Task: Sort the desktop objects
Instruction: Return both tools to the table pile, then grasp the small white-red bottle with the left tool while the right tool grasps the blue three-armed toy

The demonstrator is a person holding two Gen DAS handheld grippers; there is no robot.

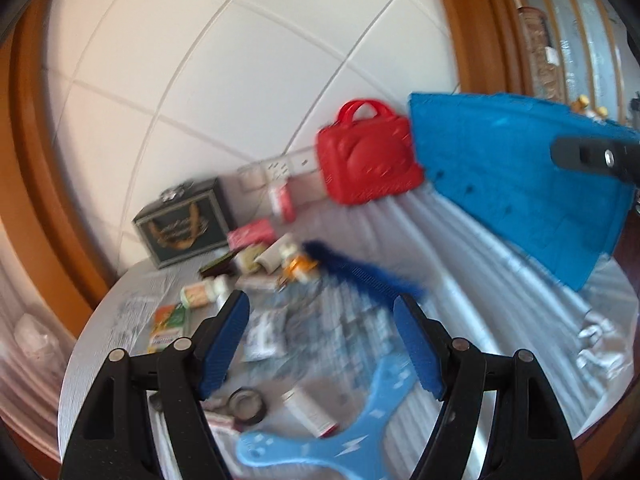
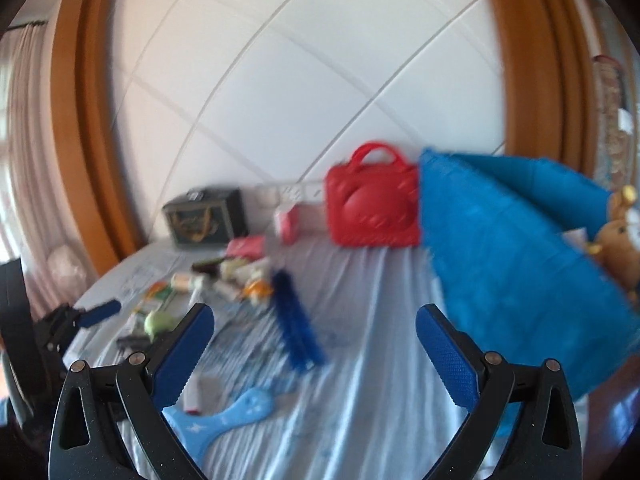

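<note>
Right, I've got both the left gripper (image 1: pixel 320 344) and right gripper (image 2: pixel 314 354) spread and empty, aimed down at the clutter (image 1: pixel 256 268) heaped left of the blue basket (image 1: pixel 520 184), presumably its destination.

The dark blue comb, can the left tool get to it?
Probably yes. The left tool is open and empty, and the dark blue comb lies on top of the clutter just past its tips, uncovered.
</note>
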